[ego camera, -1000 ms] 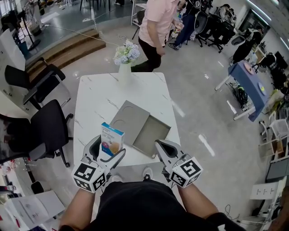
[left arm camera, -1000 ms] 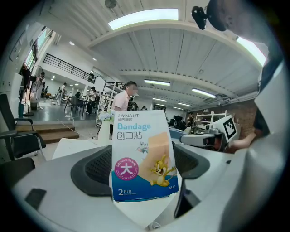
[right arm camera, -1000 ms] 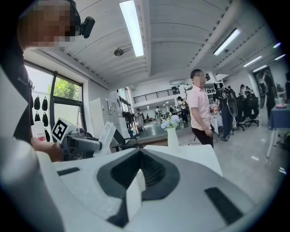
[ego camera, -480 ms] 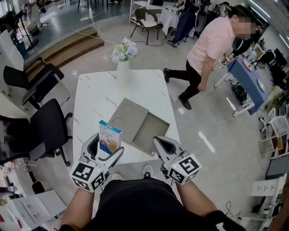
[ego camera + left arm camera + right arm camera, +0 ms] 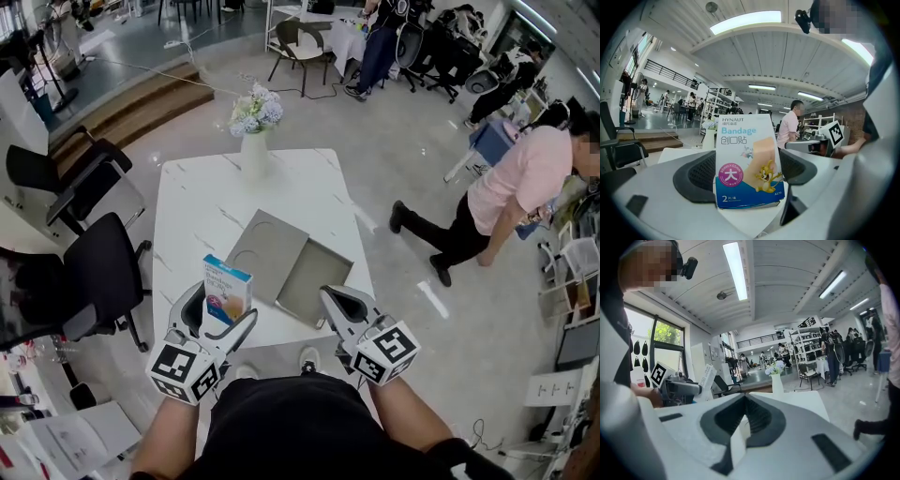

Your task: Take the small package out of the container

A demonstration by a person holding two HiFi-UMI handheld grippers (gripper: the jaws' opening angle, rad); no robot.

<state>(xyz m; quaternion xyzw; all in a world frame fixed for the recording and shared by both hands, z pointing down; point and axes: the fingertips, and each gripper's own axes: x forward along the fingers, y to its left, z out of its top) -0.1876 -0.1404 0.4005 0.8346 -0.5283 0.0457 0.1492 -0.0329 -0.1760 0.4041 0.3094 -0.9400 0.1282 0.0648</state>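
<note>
In the head view I am holding the small blue-and-white cardboard bandage package upright in my left gripper, clear of the shallow grey open container, which is lying just right and far on the white marble table; in the left gripper view my jaws are clamping its sides, long axis vertical; in the right gripper view my right gripper's jaws are touching, empty.

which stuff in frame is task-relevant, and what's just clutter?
Job:
- bandage box, clamped in the left tool
- grey container, open on the table
- lid beside it
- right tool, shut on nothing

Lying about:
- vase of flowers
- black chairs
- person in pink shirt
</note>
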